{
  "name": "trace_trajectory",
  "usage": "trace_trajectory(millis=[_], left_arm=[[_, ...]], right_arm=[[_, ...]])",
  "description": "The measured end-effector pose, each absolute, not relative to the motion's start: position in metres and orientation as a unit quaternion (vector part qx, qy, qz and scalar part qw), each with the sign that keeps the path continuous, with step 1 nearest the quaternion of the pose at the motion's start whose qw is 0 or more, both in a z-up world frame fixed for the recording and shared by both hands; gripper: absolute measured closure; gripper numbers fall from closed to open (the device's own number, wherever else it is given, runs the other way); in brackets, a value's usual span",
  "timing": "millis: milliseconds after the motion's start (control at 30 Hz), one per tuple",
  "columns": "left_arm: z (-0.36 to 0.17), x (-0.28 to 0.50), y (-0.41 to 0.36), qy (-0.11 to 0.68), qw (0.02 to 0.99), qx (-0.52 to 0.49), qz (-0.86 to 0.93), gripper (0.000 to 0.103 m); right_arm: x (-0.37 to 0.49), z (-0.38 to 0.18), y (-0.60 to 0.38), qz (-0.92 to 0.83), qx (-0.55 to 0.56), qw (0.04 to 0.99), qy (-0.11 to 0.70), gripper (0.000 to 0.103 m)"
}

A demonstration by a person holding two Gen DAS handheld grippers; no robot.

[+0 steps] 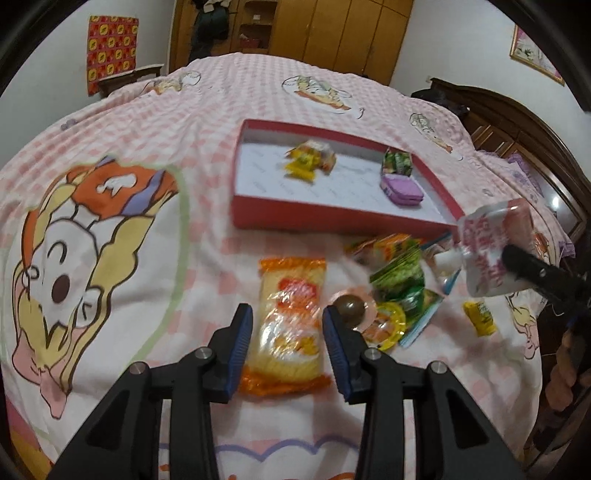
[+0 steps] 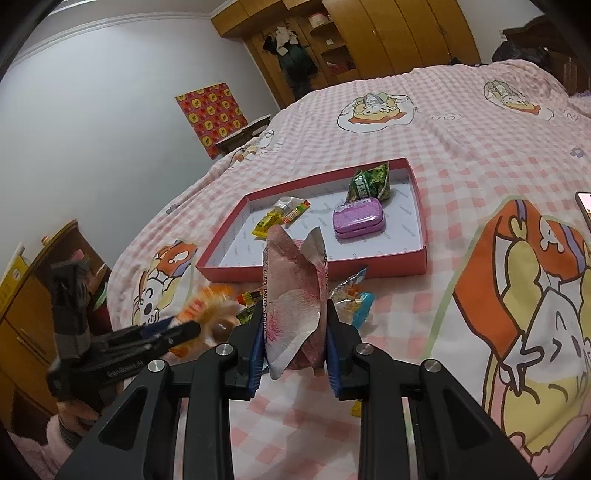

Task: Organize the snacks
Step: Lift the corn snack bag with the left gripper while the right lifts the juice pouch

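A shallow red box (image 1: 332, 216) (image 2: 306, 271) lies on the bed with a purple tin (image 1: 402, 188) (image 2: 359, 218), a green packet (image 1: 397, 162) (image 2: 371, 182) and yellow candy packets (image 1: 308, 160) (image 2: 280, 216) in it. My left gripper (image 1: 288, 332) is open, its fingers on either side of an orange-and-yellow cake packet (image 1: 290, 325) lying on the bed. My right gripper (image 2: 295, 334) is shut on a pink spouted pouch (image 2: 293, 295) (image 1: 491, 247) and holds it above the bed in front of the box. Loose snacks (image 1: 395, 280) lie between the cake packet and the pouch.
The bed has a pink checked cartoon sheet (image 1: 147, 147). A wooden wardrobe (image 1: 314, 33) stands behind, a dark headboard (image 1: 517, 122) to the right, a low wooden cabinet (image 2: 37, 280) to the left. A small yellow packet (image 1: 479, 318) lies apart on the right.
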State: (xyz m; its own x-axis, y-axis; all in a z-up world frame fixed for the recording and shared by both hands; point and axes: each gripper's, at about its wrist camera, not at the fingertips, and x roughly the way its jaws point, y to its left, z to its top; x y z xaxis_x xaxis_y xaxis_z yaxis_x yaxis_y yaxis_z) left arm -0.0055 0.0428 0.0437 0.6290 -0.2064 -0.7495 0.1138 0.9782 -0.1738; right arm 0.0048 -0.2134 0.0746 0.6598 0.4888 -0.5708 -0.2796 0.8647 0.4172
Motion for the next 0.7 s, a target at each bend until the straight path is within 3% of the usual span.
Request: trace_trajectory(millis=[400,533,600,700], left_arm=[[0.033,0.000,0.042,0.428,0.896,-0.063,-0.095,0.059],[0.036,-0.003,0.044,0.417,0.903,-0.056,-0.089,0.065],[0.039,-0.005,0.047,0.411,0.905,-0.061,-0.092,0.075],[0.048,-0.010,0.053,0.404,0.906,-0.083,-0.095,0.075]], right_arm=[[0.005,0.076,-0.211,0.221,0.144,0.898,0.352,0.074],[0.005,0.076,-0.211,0.220,0.144,0.898,0.352,0.074],[0.005,0.076,-0.211,0.220,0.144,0.898,0.353,0.074],[0.005,0.076,-0.211,0.219,0.144,0.898,0.354,0.074]])
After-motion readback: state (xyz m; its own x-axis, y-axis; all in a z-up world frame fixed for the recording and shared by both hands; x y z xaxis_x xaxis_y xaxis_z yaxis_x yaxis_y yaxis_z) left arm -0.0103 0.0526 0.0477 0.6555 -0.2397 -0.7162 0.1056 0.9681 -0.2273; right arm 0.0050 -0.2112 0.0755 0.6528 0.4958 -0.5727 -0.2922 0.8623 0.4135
